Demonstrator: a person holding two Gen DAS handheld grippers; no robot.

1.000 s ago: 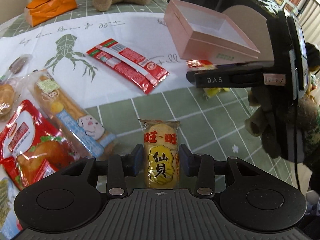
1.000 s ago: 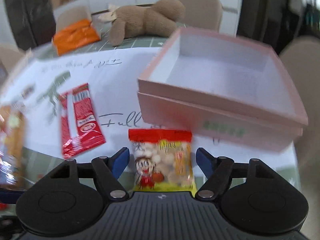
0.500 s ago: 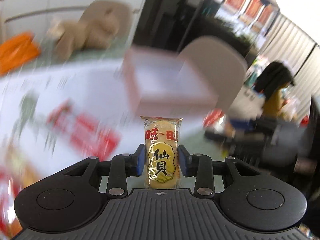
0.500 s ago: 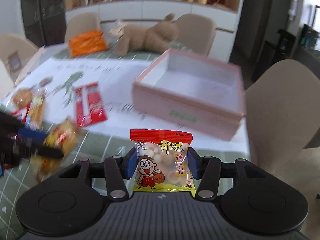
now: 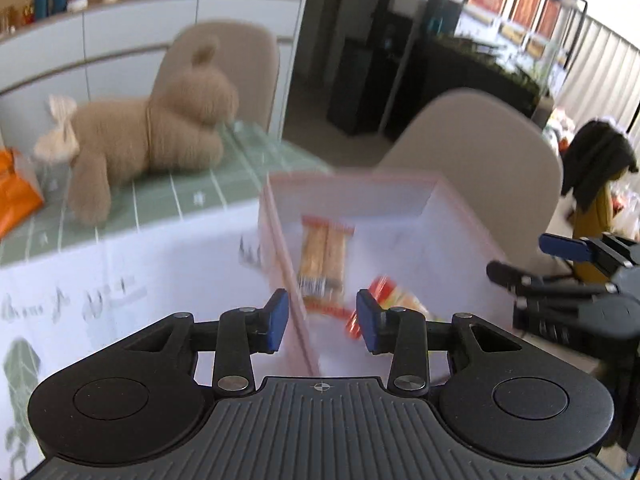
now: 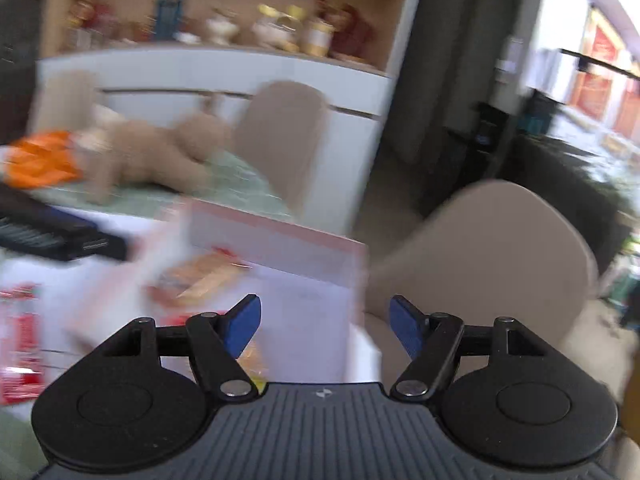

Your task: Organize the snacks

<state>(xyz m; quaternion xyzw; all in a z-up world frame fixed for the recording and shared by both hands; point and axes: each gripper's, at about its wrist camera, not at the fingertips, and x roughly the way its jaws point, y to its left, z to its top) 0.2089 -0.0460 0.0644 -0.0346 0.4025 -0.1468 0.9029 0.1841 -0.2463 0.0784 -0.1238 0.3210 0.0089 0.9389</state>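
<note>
Right gripper [image 6: 325, 330] hangs empty above pink box [image 6: 280, 240], just opening.

A pink box [image 5: 280, 216] with a white inside stands open on the table. In it lie a long yellow-orange packet [image 5: 322, 256] and, just beside it, a red-edged packet [image 5: 390, 296], possibly the ball-snack bag, too blurred to read.

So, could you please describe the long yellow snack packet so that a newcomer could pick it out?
Find the pink box on the white cloth, in front of the plush bear. Inside lies the long yellow snack packet, lengthwise near the left wall. Its neighbour, a red-topped packet, is shorter and sits nearer the camera.
</note>
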